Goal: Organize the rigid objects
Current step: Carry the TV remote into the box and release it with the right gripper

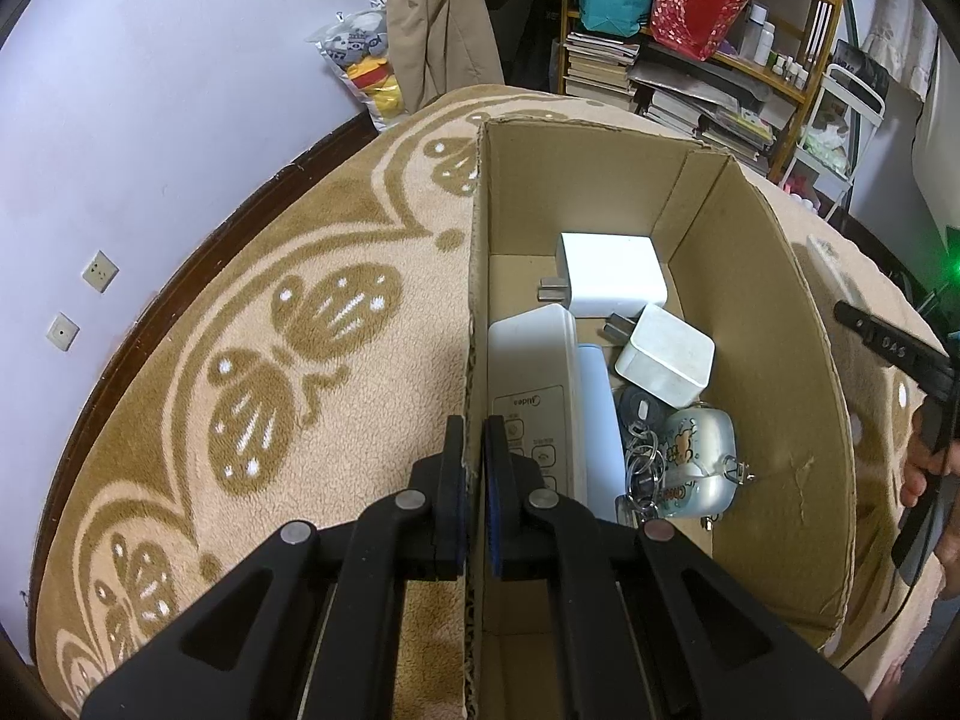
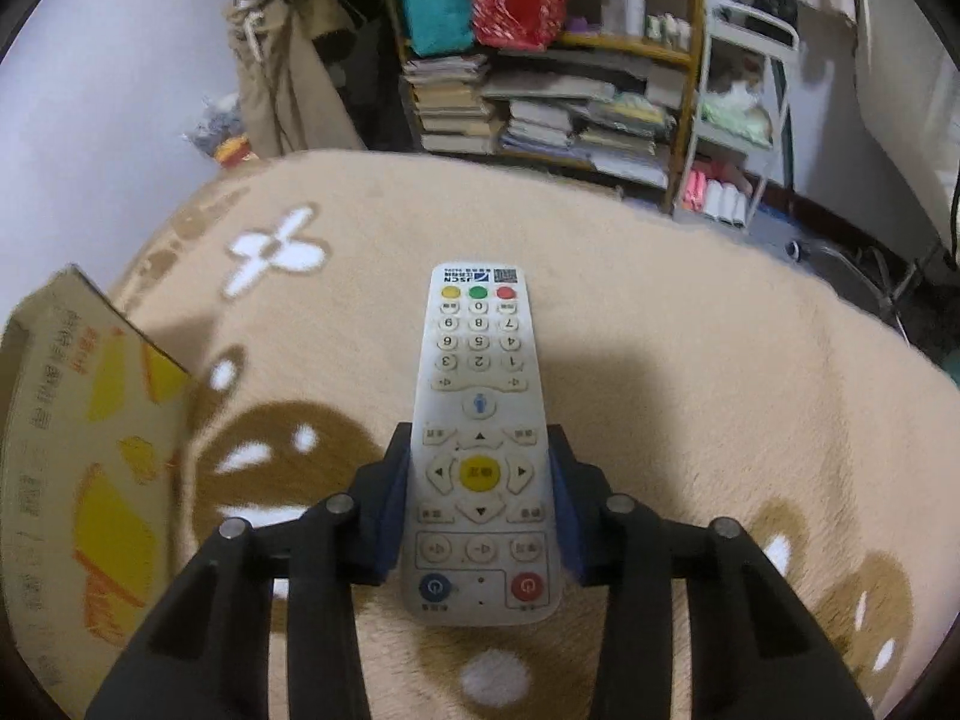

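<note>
A cardboard box [image 1: 774,360] stands open on a beige patterned blanket [image 1: 270,330]. Inside lie a white air-conditioner remote [image 1: 534,396], two white chargers [image 1: 612,273] [image 1: 666,354], a white tube, key rings and a silver cartoon case [image 1: 696,462]. My left gripper [image 1: 474,456] is shut on the box's left wall. My right gripper [image 2: 480,480] is shut on a white TV remote [image 2: 480,420] and holds it above the blanket, to the right of the box [image 2: 78,450]. The right gripper also shows at the left wrist view's right edge [image 1: 918,372].
A wooden shelf [image 1: 708,48] with books and bags stands behind the blanket. A white rack [image 2: 744,120] stands to its right. A coat [image 1: 438,18] and a toy bag [image 1: 366,66] hang by the lilac wall.
</note>
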The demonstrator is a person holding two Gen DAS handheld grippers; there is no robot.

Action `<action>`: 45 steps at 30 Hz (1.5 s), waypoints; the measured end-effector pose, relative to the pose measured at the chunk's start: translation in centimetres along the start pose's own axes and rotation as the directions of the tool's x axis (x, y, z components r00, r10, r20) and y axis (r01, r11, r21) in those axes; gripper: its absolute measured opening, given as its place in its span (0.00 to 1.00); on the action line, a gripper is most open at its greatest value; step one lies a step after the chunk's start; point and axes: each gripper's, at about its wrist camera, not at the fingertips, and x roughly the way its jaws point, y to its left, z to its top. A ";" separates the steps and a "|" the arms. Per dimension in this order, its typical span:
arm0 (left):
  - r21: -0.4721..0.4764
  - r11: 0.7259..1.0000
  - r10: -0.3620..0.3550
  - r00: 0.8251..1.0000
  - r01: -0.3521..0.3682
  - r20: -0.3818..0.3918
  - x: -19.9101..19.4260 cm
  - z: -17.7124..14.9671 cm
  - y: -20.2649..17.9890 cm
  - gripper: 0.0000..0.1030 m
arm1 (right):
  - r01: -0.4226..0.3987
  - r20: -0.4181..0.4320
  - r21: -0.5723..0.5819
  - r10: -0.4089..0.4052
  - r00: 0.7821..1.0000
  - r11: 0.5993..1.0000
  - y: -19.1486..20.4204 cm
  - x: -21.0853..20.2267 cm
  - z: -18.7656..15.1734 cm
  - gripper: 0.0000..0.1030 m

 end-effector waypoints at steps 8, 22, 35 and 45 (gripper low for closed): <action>0.001 1.000 0.002 1.000 -0.002 0.000 -0.1 0.0 -0.1 0.05 | -0.078 0.126 0.006 0.077 0.989 0.997 2.3 -5.1 2.7 0.43; 0.008 1.000 0.008 1.000 -0.008 -0.004 -0.2 0.0 -0.2 0.05 | -0.266 0.183 -0.212 0.306 0.934 0.940 12.1 -12.0 2.7 0.43; 0.007 1.000 0.007 1.000 -0.007 -0.006 -0.2 0.0 -0.1 0.05 | -0.355 0.009 -0.396 0.390 0.921 0.847 18.3 -10.7 -1.7 0.43; 0.005 1.000 0.005 1.000 -0.005 -0.006 -0.3 -0.1 -0.2 0.05 | -0.380 -0.076 -0.428 0.386 0.919 0.820 19.1 -9.4 -2.8 0.43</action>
